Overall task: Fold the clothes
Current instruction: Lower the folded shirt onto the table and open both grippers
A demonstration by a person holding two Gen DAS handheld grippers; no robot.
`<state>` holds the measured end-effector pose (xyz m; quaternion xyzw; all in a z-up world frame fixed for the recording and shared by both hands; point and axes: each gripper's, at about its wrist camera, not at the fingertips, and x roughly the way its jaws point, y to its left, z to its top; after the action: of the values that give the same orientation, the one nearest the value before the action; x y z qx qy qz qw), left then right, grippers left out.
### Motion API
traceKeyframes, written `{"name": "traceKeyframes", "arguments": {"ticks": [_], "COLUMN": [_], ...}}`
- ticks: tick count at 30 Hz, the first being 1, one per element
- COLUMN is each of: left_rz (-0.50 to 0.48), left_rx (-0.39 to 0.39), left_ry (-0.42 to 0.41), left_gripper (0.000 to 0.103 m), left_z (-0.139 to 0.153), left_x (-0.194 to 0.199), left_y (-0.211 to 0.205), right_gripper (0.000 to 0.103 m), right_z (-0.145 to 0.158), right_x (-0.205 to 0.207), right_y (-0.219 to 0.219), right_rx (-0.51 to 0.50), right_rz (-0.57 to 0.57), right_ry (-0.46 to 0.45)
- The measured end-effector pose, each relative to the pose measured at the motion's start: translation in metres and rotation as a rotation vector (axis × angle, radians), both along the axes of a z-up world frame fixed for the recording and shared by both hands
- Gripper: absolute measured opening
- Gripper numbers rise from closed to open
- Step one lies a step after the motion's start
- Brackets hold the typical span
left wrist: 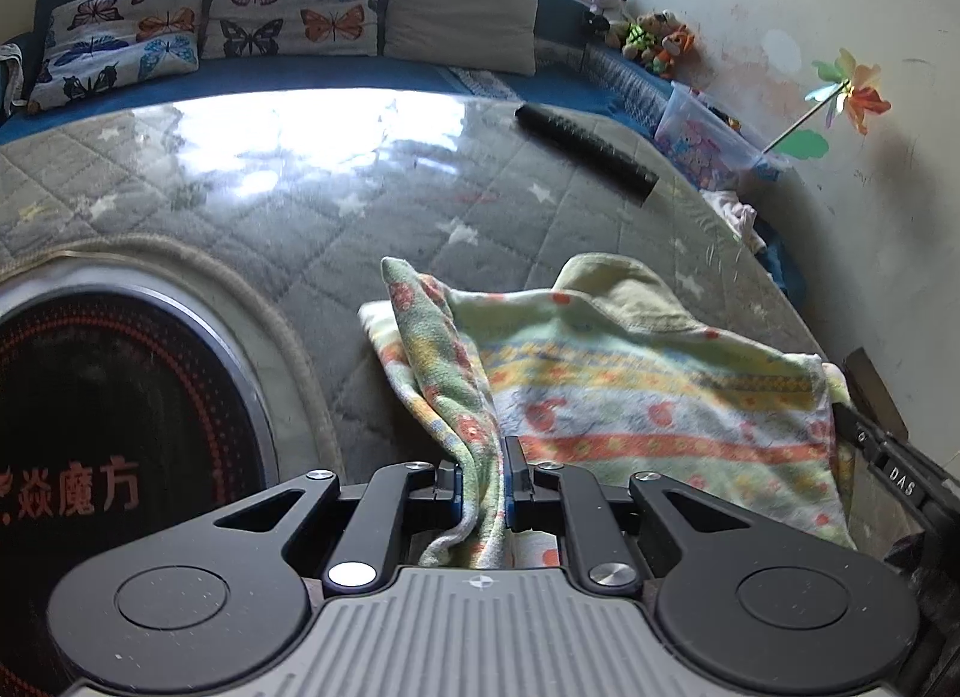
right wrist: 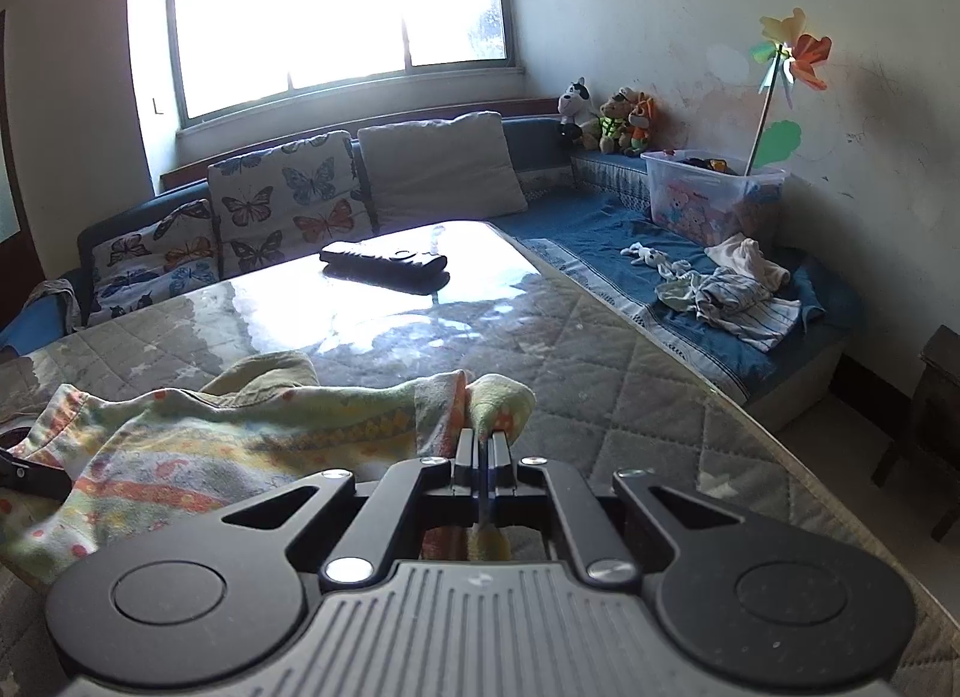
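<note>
A soft patterned garment (left wrist: pixel 630 385) in green, yellow and orange stripes lies on the quilted grey table cover (left wrist: pixel 360 205). My left gripper (left wrist: pixel 483 478) is shut on its left edge, with cloth bunched between the jaws. My right gripper (right wrist: pixel 482 445) is shut on the garment's right edge (right wrist: pixel 498 397), and the rest of the cloth (right wrist: pixel 210 439) sags to the left of it. The right gripper's body shows at the right edge of the left wrist view (left wrist: pixel 888 457).
A black remote control (left wrist: pixel 585 148) (right wrist: pixel 384 262) lies far on the table. A round black heater plate (left wrist: pixel 108 415) is set in the table at the left. A blue sofa with butterfly cushions (right wrist: pixel 282 199), a clear toy box (right wrist: pixel 708 193) and loose clothes (right wrist: pixel 732 289) surround the table.
</note>
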<state>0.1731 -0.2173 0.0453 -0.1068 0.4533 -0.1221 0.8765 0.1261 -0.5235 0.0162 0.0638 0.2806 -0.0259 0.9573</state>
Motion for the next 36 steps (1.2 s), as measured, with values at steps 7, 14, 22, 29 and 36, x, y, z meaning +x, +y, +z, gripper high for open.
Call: {"name": "traceKeyframes", "arguments": {"ticks": [7, 14, 22, 29, 36], "left_rz": [-0.051, -0.06, -0.043, -0.107, -0.164], "left_rx": [-0.003, 0.026, 0.102, 0.067, 0.037], "left_ry": [0.013, -0.007, -0.1, -0.128, -0.118], "left_gripper": [0.013, 0.024, 0.052, 0.048, 0.032], "left_z": [-0.007, -0.005, 0.011, 0.015, 0.008], "left_x": [-0.02, -0.035, -0.038, -0.03, -0.008], "left_y": [0.002, 0.001, -0.003, -0.02, -0.04], "right_gripper": [0.002, 0.004, 0.016, 0.025, 0.04], "right_z": [-0.003, -0.005, 0.012, 0.0, -0.006], "right_x": [-0.016, -0.025, -0.036, -0.026, -0.013], "right_y": [-0.006, -0.008, 0.019, 0.06, 0.085], "right_rx": [-0.021, -0.015, 0.055, 0.096, 0.042], "right_rz": [0.004, -0.007, 0.121, 0.266, 0.34], "right_ry": [0.019, 0.042, 0.016, 0.055, 0.082]}}
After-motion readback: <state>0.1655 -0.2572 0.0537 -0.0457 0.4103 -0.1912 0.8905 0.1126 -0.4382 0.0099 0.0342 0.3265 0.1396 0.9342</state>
